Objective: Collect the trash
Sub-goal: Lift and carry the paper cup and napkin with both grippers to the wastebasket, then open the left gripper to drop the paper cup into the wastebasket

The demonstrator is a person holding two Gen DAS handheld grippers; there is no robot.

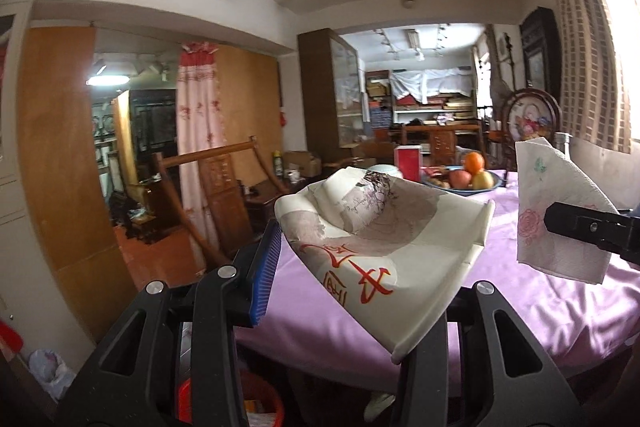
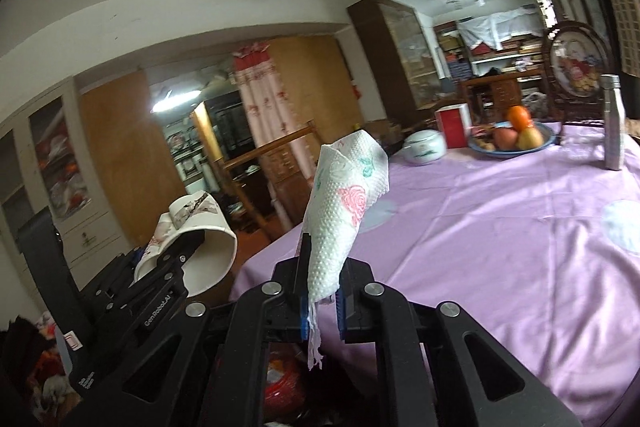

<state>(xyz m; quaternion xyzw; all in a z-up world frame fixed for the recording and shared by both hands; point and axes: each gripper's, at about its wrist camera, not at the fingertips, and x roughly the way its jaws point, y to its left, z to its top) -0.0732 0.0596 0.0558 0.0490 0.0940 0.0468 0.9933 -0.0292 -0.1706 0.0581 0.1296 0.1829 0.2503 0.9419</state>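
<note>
The left claw pinches a squashed cup; the right claw is clamped on a napkin. Carry both steadily to the red bin at six o'clock, under the bench edge.

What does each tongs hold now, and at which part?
Left tongs: the crushed paper cup, clamped across its side wall. Right tongs: the flowered paper napkin, pinched near its lower end.
</note>
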